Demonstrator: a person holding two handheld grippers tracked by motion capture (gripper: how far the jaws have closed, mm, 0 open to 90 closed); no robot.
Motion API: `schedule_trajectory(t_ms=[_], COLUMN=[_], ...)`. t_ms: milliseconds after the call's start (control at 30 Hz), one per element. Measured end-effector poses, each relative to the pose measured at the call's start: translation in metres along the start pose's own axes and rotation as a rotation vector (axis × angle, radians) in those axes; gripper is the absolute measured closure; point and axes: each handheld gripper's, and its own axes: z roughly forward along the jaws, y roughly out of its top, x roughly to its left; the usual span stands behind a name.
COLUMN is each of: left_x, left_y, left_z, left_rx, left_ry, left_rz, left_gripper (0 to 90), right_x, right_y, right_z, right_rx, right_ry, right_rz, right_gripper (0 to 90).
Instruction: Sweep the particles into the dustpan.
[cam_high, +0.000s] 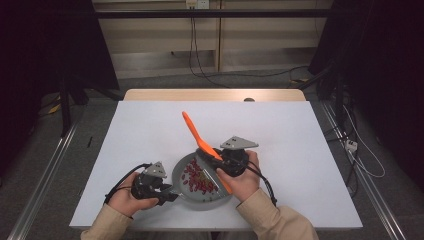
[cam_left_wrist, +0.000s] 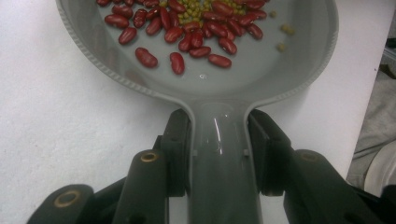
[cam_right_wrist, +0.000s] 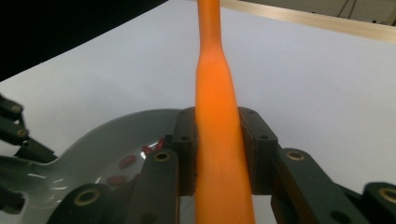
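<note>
Lower centre of the high view: left gripper (cam_high: 167, 196) clamps the grey pan's (cam_high: 186, 197) handle, steadying it on the bench (cam_high: 145, 130), while right gripper (cam_high: 226, 161) grips the orange spatula (cam_high: 200, 141), angled to stir the beans (cam_high: 199, 179).

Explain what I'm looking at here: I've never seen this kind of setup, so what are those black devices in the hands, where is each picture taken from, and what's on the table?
A person sits at a white table and works with two hand-held tools, each a black two-jaw gripper. The high view looks down from above the person's side. The other two pictures come from small cameras riding on the grippers, looking along their jaws.

The left gripper is shut on the handle of a grey pan, which rests on the table and holds red kidney beans with small yellow-green beans among them.

The right gripper is shut on an orange spatula. In the high view the spatula slants across the pan, one end pointing up and away over the table.
</note>
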Motion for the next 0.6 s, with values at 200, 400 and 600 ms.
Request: schedule_trajectory(t_ms=[200,400,600], left_x=[0.001,-0.001,-0.002], left_y=[0.000,-0.001,0.000], left_z=[0.000,0.000,0.000], left_rx=[0.005,0.009,0.013], left_ry=[-0.004,-0.008,-0.009], left_rz=[0.014,0.024,0.031], left_gripper=[62.9,62.8,62.8], right_x=[-0.030,-0.044,-0.045], right_y=[-0.004,-0.015,-0.011], right_z=[-0.005,-0.003,-0.005], right_rx=[0.006,0.055,0.108], right_ry=[-0.074,-0.119,-0.112], right_rz=[0.009,0.002,-0.007], right_gripper=[70.7,70.4,66.3])
